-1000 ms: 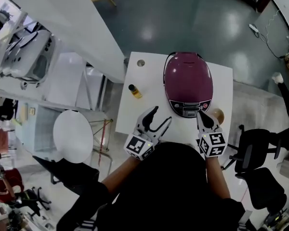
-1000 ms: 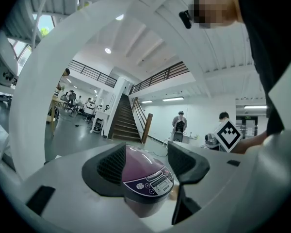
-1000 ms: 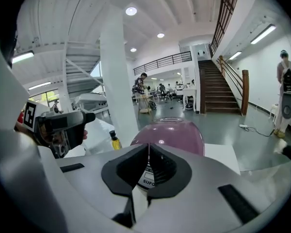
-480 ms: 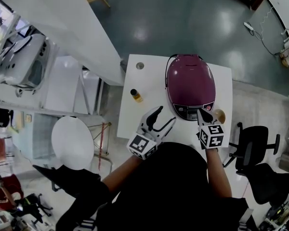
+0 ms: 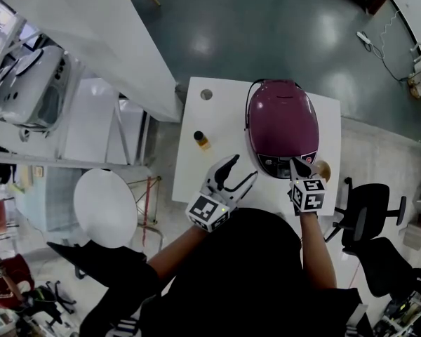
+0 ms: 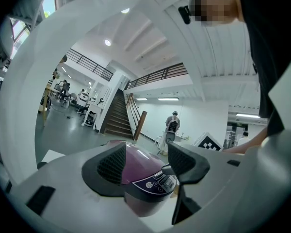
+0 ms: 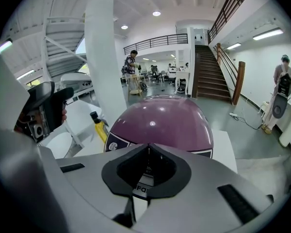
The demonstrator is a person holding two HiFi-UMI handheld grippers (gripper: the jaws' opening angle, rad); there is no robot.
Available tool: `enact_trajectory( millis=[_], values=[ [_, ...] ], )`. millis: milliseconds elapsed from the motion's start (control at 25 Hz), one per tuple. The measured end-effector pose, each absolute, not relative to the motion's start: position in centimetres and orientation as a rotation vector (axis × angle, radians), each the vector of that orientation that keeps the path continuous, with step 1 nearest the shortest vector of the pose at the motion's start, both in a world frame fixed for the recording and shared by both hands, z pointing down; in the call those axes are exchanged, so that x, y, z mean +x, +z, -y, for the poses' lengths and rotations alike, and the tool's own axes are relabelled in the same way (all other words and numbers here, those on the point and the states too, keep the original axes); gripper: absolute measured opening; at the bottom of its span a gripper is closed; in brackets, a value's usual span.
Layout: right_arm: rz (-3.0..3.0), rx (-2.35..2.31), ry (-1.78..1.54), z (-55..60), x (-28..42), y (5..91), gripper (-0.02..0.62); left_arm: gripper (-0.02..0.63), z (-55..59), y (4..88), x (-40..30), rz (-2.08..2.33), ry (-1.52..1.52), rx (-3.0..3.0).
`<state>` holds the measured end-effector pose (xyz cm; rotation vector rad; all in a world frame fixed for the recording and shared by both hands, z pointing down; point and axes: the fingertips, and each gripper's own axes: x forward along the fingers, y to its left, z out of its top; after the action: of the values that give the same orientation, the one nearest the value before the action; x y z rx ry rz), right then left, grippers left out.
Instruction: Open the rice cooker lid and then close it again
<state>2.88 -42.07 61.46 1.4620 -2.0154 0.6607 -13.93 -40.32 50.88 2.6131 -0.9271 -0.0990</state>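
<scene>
The purple rice cooker [image 5: 282,121] stands on the white table [image 5: 217,118] with its lid down and its control panel [image 5: 281,162] facing me. My right gripper [image 5: 295,164] is shut with nothing between its jaws. Its tip lies over the right end of that panel, and I cannot tell whether it touches. In the right gripper view the shut gripper [image 7: 147,148] points down at the cooker [image 7: 165,123]. My left gripper [image 5: 241,168] hangs open and empty just left of the cooker's front. In the left gripper view the cooker [image 6: 138,161] shows between its pads [image 6: 111,164].
A small yellow bottle [image 5: 201,138] stands on the table left of the cooker, and a round hole [image 5: 206,94] lies at the table's far left. A tan round object [image 5: 321,168] sits right of the cooker. A black chair [image 5: 368,216] stands to the right.
My right gripper has sunk and moved in over the cooker's front panel. The left gripper has shifted only slightly. The lid stays down.
</scene>
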Motion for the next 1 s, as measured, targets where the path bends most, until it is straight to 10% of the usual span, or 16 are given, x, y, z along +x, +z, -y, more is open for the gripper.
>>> enact_trajectory(
  millis=[1000],
  values=[
    [1.903,1.444,0.617,41.7,2.9,62.2,0.002,0.247,42.9,51.9,-14.6,0.835,-0.117,2.588]
  ],
)
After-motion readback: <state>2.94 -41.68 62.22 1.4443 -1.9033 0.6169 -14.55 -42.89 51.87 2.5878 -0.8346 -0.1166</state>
